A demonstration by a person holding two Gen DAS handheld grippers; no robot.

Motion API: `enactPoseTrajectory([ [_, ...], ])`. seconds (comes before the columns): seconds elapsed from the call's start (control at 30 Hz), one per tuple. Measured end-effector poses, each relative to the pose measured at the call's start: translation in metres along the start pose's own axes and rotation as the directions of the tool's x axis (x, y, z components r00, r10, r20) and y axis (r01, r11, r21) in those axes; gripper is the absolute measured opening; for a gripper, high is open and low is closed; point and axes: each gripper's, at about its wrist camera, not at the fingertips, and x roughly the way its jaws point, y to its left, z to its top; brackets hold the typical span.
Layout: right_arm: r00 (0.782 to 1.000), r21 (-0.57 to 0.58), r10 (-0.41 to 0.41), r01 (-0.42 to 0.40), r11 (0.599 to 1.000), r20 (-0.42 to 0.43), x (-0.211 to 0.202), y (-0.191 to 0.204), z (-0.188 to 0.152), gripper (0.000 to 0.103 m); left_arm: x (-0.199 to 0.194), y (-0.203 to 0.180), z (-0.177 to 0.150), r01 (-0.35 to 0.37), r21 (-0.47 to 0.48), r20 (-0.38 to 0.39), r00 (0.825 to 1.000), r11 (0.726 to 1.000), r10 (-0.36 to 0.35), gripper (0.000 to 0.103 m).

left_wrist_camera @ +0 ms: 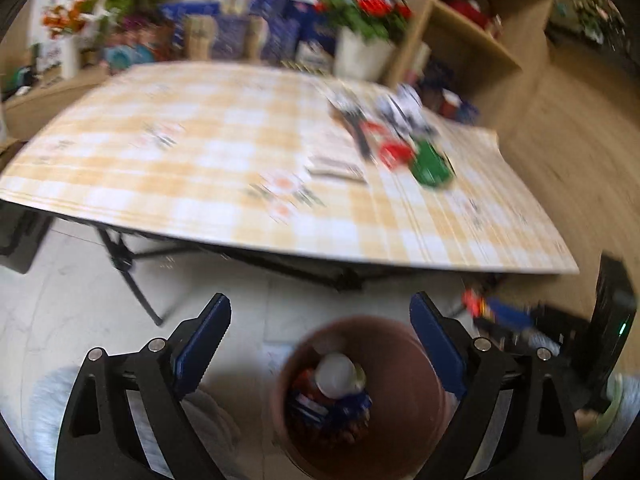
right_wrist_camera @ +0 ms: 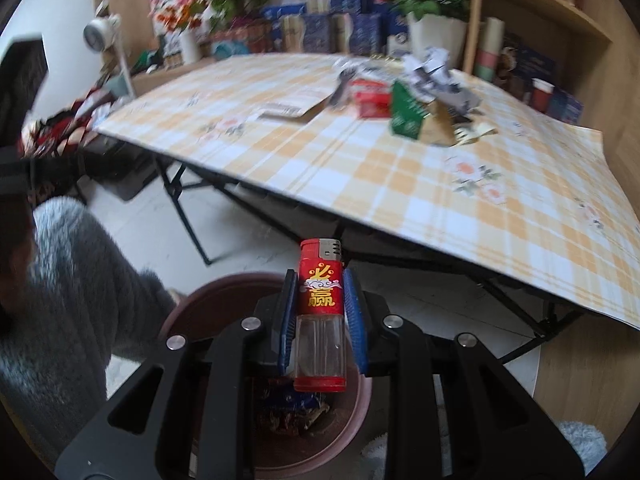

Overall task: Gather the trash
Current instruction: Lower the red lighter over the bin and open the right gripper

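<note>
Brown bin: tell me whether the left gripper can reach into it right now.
Probably yes: the left gripper is open and empty right above the brown bin, nothing between them.

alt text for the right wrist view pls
The right gripper, jaws shut on a red and clear plastic lighter, hangs above a round brown plastic bin that already holds wrappers. Beyond it, a yellow checked folding table carries a green carton, a red box and crumpled paper.

Pale tiled floor [right_wrist_camera: 256, 240], checked folding table [right_wrist_camera: 400, 184], wooden shelving [right_wrist_camera: 532, 4] behind
</note>
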Motion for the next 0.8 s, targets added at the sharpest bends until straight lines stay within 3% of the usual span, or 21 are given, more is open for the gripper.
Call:
enactPoseTrajectory([
  [0.13, 0.994, -0.035, 0.032, -0.036, 0.999, -0.102, 0.021, 0.009, -0.006, 0.026, -0.014, 0.024, 0.004, -0.044, -0.078, 0.082, 0.995, 0.996, 0.05, 0.094],
  [0.3, 0.962, -0.049, 0.039, -0.054, 0.997, -0.269, 0.056, 0.017, -0.02, 0.026, -0.003, 0.041, 0.003, -0.069, -0.165, 0.04, 0.996, 0.984, 0.077, 0.094],
  [0.47, 0.919, -0.08, 0.029, -0.065, 0.995, -0.393, 0.078, 0.026, -0.035, 0.026, 0.004, 0.043, -0.002, -0.075, -0.167, 0.01, 0.997, 0.983, 0.078, 0.094],
  [0.63, 0.903, -0.111, 0.018, -0.073, 0.991, -0.43, 0.083, 0.033, -0.04, 0.027, 0.009, 0.045, -0.004, -0.078, -0.174, -0.013, 0.997, 0.982, 0.077, 0.094],
  [0.8, 0.904, -0.11, 0.018, -0.072, 0.991, -0.427, 0.082, 0.033, -0.04, 0.03, 0.012, 0.05, -0.005, -0.082, -0.204, -0.023, 0.997, 0.975, 0.079, 0.094],
])
